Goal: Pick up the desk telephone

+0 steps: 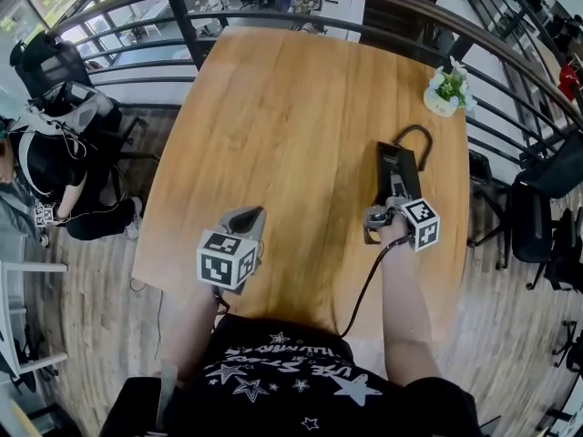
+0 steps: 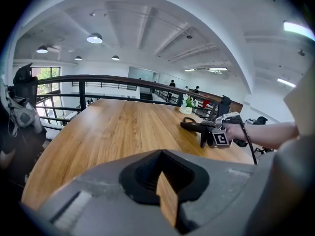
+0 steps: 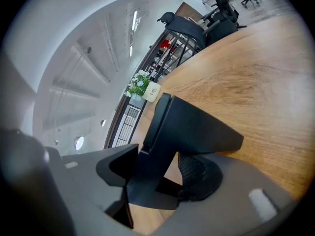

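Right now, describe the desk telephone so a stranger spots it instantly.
Start at the wooden table by the railing. Near its right edge, between the potted plant and the right gripper, lies the desk telephone: the only black wedge lying there.

Middle and left of table (image 1: 273, 135): bare wood, open from near edge to far edge.
Right side: telephone (image 1: 398, 167) lies lengthwise, its cord (image 1: 414, 133) looping off the far end.
Far right corner: potted plant (image 1: 447, 89), apart from the cord.
Beyond the table: railing (image 1: 273, 18) curves round the far edge.
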